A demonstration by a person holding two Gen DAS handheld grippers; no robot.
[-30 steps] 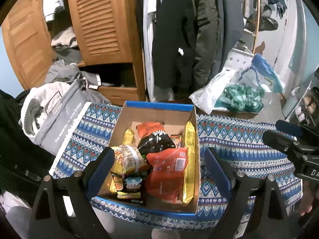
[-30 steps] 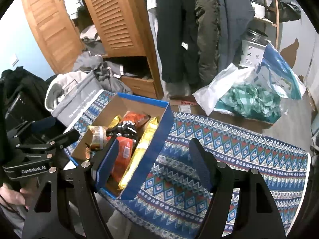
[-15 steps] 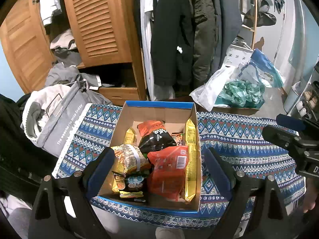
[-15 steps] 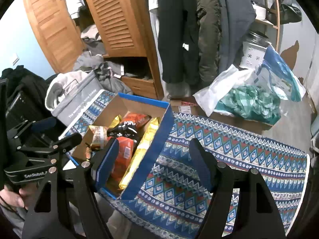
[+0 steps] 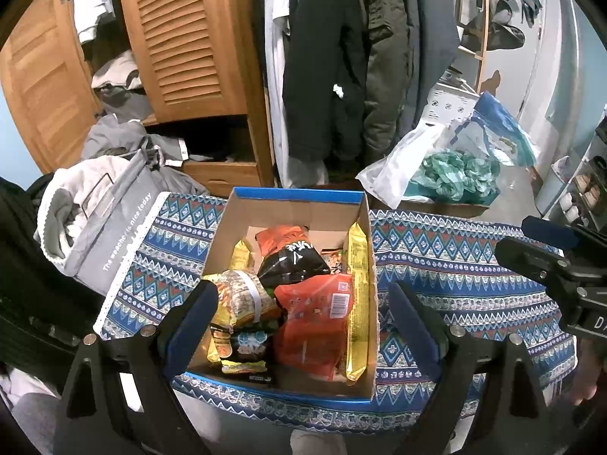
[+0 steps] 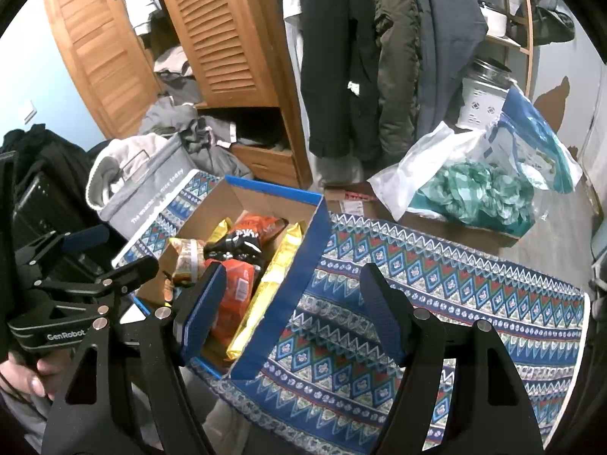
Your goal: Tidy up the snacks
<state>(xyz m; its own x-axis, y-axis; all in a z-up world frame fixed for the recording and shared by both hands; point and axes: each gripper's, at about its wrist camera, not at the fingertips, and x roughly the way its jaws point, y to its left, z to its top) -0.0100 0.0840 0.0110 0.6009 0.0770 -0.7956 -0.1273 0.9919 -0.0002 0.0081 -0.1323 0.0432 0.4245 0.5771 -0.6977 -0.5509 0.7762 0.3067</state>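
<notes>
Left gripper (image 5: 303, 314) angled down over the near end of the blue-rimmed cardboard box (image 5: 296, 194), jaws spread wide, nothing between the pads, not touching the snacks. Right gripper (image 6: 292, 303) also tilted down, jaws wide apart and empty, straddling the box's right wall; its left finger hangs over the box interior, its right finger over the blue patterned cloth (image 6: 436, 284).

Box sits on that cloth, long axis running away from the cameras toward the wooden louvred wardrobe (image 5: 182, 38). Inside: long yellow packet (image 5: 358, 303) standing on edge against the right wall, long axis parallel to the box; orange packet with barcode label (image 5: 315, 326) near the front; black packet with white lettering (image 5: 292, 261) in the middle; striped snack bag with a white band (image 5: 242, 295) at left; small dark packet (image 5: 246, 349) at the near left corner.

Left wrist view looks straight into the box and catches the right gripper's body at the right edge. Right wrist view sees the box obliquely, shows its blue outer side wall, more bare cloth to the right, the white plastic bag with teal fabric (image 6: 474, 189), and a hand (image 6: 26, 375) gripping the left tool's handle.
</notes>
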